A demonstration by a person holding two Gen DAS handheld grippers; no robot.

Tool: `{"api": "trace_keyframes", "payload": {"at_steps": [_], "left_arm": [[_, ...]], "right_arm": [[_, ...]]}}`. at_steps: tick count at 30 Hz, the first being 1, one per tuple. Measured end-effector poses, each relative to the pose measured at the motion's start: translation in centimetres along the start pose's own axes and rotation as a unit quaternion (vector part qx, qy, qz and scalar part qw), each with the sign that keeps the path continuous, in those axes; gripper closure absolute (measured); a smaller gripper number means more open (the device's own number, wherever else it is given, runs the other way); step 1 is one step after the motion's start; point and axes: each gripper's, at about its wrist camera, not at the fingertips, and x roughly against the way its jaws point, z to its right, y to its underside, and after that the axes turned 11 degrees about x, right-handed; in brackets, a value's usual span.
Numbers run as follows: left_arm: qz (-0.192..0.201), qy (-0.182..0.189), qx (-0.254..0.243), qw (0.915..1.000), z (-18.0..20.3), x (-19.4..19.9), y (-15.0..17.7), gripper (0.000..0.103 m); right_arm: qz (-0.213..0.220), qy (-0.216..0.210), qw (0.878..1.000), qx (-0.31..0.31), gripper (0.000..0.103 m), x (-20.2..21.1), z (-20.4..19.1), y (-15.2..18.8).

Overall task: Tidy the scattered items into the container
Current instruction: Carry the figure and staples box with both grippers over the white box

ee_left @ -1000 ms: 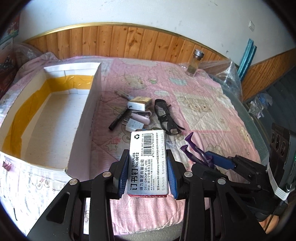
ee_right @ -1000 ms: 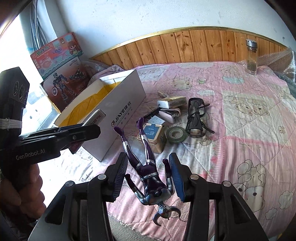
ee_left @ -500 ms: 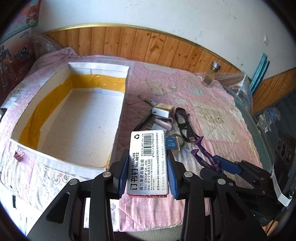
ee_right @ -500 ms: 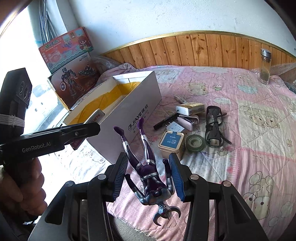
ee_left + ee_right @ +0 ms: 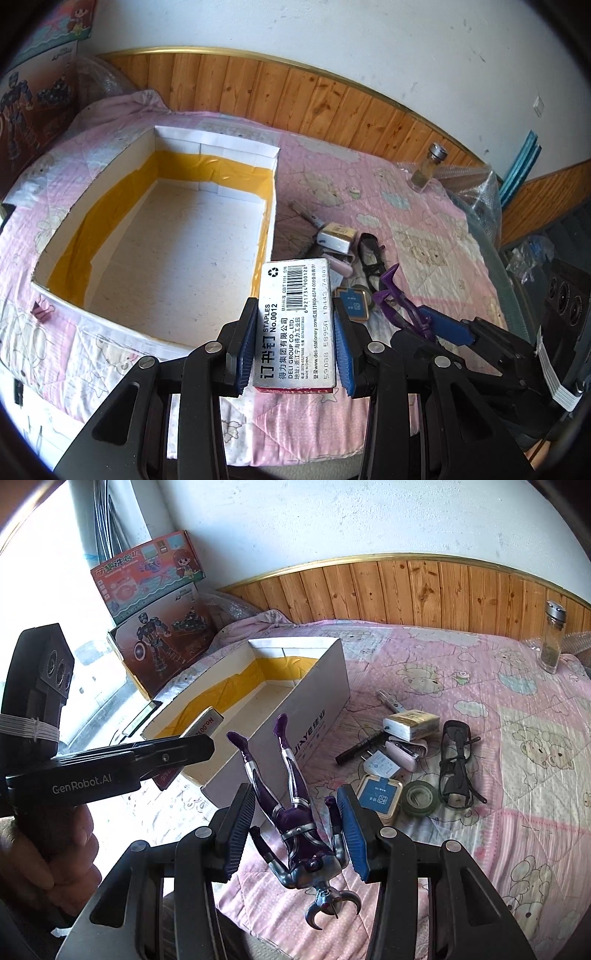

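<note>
- Both grippers have swung toward the box since a second ago: its open top now fills more of the left wrist view, and the pile of loose things has slid off to the right.
- Left gripper (image 5: 295, 347) jaws stand about half open, clamped on the long sides of a staples box (image 5: 295, 325), which hangs just past the cardboard box's near right corner.
- Right gripper (image 5: 295, 827) jaws stand about half open around a purple toy figure (image 5: 291, 805), head toward the camera and legs pointing away; its arms meet the blue pads.
- Cardboard box (image 5: 271, 221) sits on the left part of the bed, its top fully open, walls upright, with free room above it.
- Pink quilted cover (image 5: 517, 812) with bear prints spreads across the bed; wood panelling and a white wall lie behind.
- Inside the box the floor is bare white, with yellow tape along the lower walls.
- Still on the cover, right of the box: glasses (image 5: 456, 764), a tape roll (image 5: 421, 797), a small tin (image 5: 380, 797), a plug, a pen.
- A glass jar (image 5: 552, 642) stands upright near the panelling, well apart from the pile.
</note>
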Motion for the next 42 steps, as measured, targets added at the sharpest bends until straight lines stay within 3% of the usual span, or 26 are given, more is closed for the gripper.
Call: {"api": "trace_keyframes", "payload": {"at_steps": [24,42], "left_arm": [[0.001,0.019,0.059,0.9981,-4.6,-0.7,-5.2,0.064],[-0.01,0.013,0.1,0.9949,-8.4,-2.5,-8.7,0.064]], "right_arm": [[-0.007,-0.03,0.999,0.028,0.055,-3.8,-2.3,-6.3],[-0.02,-0.053,0.997,0.049,0.055,-8.1,-3.3,-10.1]]}}
